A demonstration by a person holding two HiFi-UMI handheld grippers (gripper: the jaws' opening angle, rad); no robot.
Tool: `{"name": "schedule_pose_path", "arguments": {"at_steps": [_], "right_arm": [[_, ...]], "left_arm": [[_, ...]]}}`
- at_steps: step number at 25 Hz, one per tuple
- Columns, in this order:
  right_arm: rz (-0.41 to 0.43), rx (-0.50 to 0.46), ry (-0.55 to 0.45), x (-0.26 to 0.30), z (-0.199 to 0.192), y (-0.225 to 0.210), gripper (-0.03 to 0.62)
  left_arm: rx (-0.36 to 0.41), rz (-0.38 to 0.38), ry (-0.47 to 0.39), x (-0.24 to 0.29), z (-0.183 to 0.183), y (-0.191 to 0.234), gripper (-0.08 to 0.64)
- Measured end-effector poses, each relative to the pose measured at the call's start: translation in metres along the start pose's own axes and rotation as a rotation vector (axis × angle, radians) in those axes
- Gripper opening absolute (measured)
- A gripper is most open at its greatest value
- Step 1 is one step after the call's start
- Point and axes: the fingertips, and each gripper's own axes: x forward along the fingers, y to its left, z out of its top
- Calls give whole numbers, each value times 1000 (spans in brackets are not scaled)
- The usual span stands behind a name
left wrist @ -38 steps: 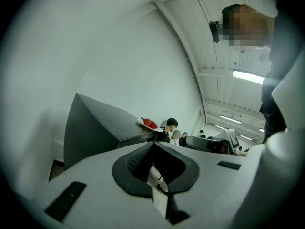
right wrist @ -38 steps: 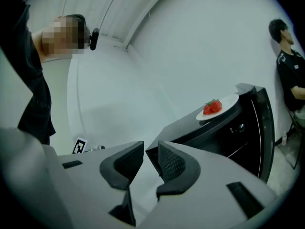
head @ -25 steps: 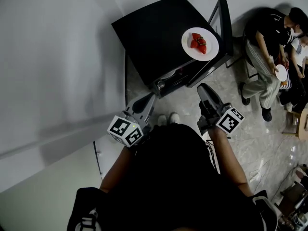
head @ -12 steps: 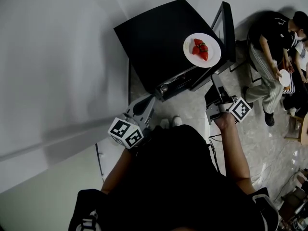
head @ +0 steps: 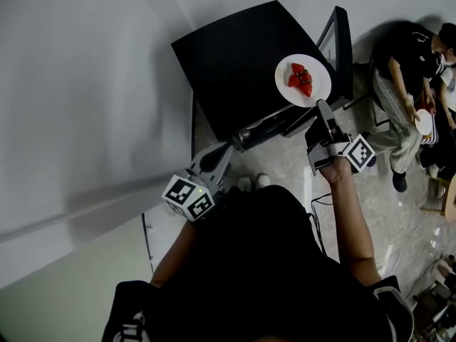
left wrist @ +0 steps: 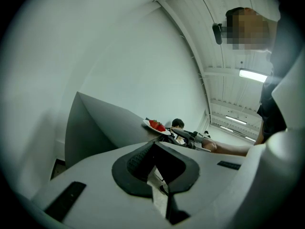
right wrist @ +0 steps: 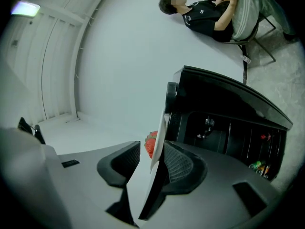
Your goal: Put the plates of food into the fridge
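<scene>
A white plate [head: 303, 80] of red strawberries [head: 300, 79] sits on top of the black mini fridge [head: 235, 55], near its right edge. My right gripper [head: 320, 108] reaches the plate's near rim. In the right gripper view the rim [right wrist: 159, 142] stands edge-on between the jaws. The jaws are opening, and the left pad is clear of the rim. The strawberries [right wrist: 150, 143] show just behind. My left gripper [head: 225, 149] hangs low in front of the fridge, shut and empty [left wrist: 152, 159]. From there the plate [left wrist: 155, 126] shows far off.
The fridge door [head: 340, 45] stands open to the right, and the shelves inside hold small bottles [right wrist: 257, 167]. A seated person [head: 402, 70] at the right holds another plate [head: 424, 121]. A white wall runs along the left.
My right gripper has moved forward and up from the floor side to the plate's rim. The left gripper has stayed in place.
</scene>
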Motion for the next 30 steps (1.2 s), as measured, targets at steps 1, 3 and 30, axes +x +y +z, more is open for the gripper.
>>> {"name": "schedule_pose_path", "arguments": {"at_steps": [1, 3, 30], "right_arm": [[-7, -5, 4, 3, 2, -3, 152], [-25, -5, 10, 7, 4, -8, 152], [3, 155, -6, -82, -8, 8, 40]], "left_arm": [[-4, 1, 0, 1, 0, 1, 23], [-15, 5, 0, 3, 0, 4, 23], [14, -41, 7, -27, -32, -49, 23]]}}
